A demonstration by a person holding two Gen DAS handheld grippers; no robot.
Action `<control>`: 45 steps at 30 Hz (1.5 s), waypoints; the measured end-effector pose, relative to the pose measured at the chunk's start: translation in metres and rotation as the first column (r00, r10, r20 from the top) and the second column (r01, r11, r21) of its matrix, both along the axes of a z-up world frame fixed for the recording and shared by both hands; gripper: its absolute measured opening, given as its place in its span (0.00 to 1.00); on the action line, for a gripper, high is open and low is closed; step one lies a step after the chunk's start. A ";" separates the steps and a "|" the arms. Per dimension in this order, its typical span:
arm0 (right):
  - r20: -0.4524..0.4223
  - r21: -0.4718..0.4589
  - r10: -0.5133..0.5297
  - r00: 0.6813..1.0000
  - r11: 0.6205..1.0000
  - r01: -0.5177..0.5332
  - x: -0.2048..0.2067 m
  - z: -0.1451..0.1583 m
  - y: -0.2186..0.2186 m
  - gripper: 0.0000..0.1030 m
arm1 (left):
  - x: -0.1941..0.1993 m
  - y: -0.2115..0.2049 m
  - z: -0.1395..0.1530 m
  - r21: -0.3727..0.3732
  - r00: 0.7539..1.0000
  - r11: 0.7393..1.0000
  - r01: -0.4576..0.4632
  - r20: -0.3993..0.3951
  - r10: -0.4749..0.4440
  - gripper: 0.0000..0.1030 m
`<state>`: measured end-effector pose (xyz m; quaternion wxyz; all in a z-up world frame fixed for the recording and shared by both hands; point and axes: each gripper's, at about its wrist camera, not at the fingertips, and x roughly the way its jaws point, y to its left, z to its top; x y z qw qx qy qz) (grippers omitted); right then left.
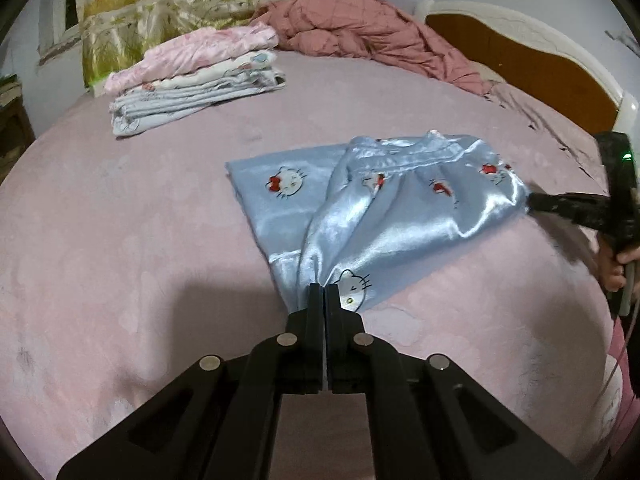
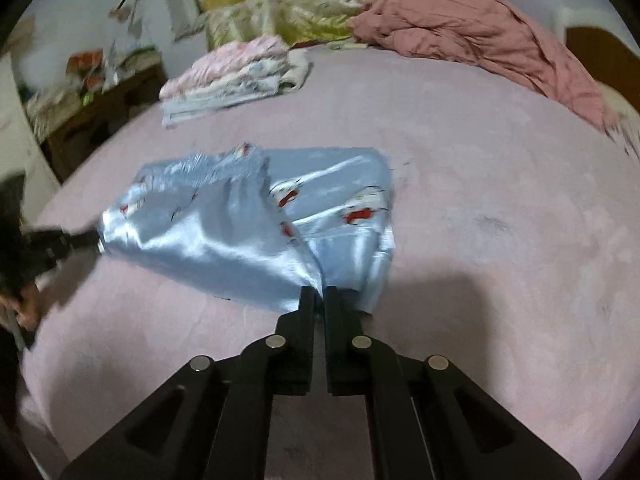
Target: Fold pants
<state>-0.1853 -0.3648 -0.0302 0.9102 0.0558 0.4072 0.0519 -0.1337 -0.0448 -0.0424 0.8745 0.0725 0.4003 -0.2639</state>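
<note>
Light blue satin pants with a cat print lie partly folded on the pink bed. My left gripper is shut on their near edge, with the cloth bunched between its fingertips. My right gripper comes in from the right and pinches a far corner. In the right wrist view the right gripper is shut on a gathered edge of the pants. The left gripper holds the corner at the left of that view. The cloth is drawn taut between the two grips.
A stack of folded clothes sits at the back left of the bed. A crumpled pink quilt lies along the headboard. A hand holds the right gripper's handle. A cluttered cabinet stands beside the bed.
</note>
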 end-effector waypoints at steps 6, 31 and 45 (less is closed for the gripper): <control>0.047 0.004 -0.119 0.992 0.993 0.119 -0.013 0.019 -0.028 0.01 | -0.003 0.014 0.029 -0.052 0.995 0.997 -0.059 0.080 0.063 0.15; -0.036 0.339 -0.076 0.996 0.937 0.083 0.115 -0.020 0.033 0.01 | 0.085 -0.050 -0.010 -0.280 0.974 0.938 -0.204 -0.150 0.167 0.21; 0.124 0.318 -0.267 0.956 0.923 0.217 0.073 0.008 0.002 0.06 | 0.013 -0.043 0.047 -0.331 0.892 0.930 -0.158 0.355 0.278 0.60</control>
